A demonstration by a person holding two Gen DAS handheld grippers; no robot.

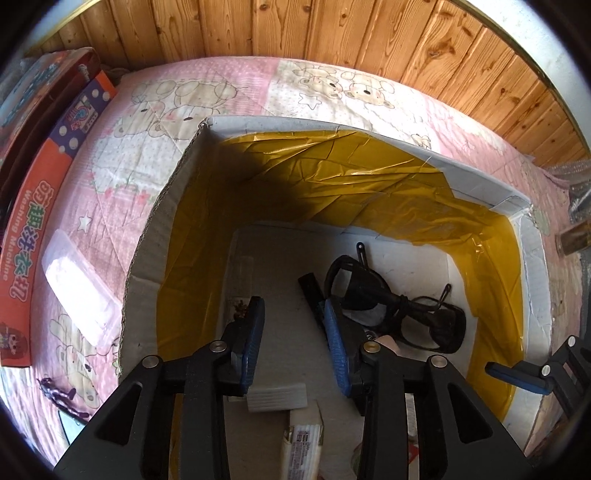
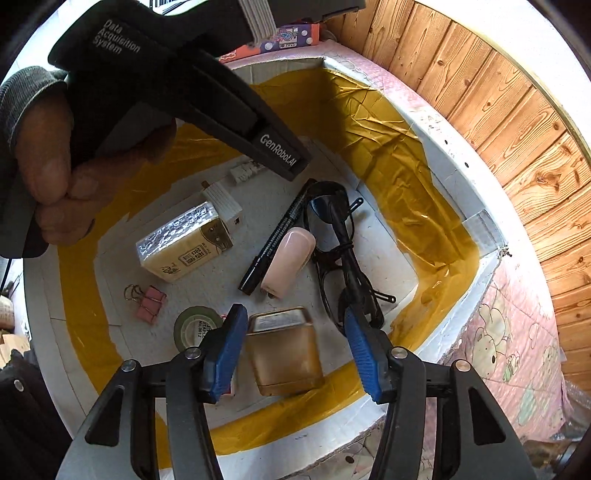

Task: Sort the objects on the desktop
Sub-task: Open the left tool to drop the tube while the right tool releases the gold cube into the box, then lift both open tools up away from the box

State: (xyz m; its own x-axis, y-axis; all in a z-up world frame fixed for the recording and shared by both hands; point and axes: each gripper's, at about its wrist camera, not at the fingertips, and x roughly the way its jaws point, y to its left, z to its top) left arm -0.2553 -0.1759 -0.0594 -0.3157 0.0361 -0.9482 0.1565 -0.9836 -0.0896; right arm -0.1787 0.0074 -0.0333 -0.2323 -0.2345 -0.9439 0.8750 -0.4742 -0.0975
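Note:
A cardboard carton [image 1: 177, 192] lined with yellow tape lies open below both grippers. My left gripper [image 1: 293, 325] hangs open over its white floor with nothing between its fingers. Black sunglasses [image 1: 388, 306] and a black marker [image 1: 308, 286] lie just right of it. My right gripper [image 2: 293, 321] is open astride an amber translucent box [image 2: 284, 354] that rests on the carton floor, with the pads clear of its sides. Also inside are the sunglasses [image 2: 332, 236], the marker [image 2: 277, 240], a pink case [image 2: 288, 258], a wrapped pack [image 2: 181, 247], a white charger [image 2: 225, 203], pink binder clips [image 2: 149, 302] and a green tape roll [image 2: 192, 325].
The carton sits on a pink bear-print quilt [image 1: 184, 96] against a wooden wall [image 1: 332, 29]. An orange toy box [image 1: 26, 258], a clear plastic lid [image 1: 81, 291] and a purple figure [image 1: 59, 395] lie to the left. A person's hand [image 2: 48, 166] holds the left tool over the carton.

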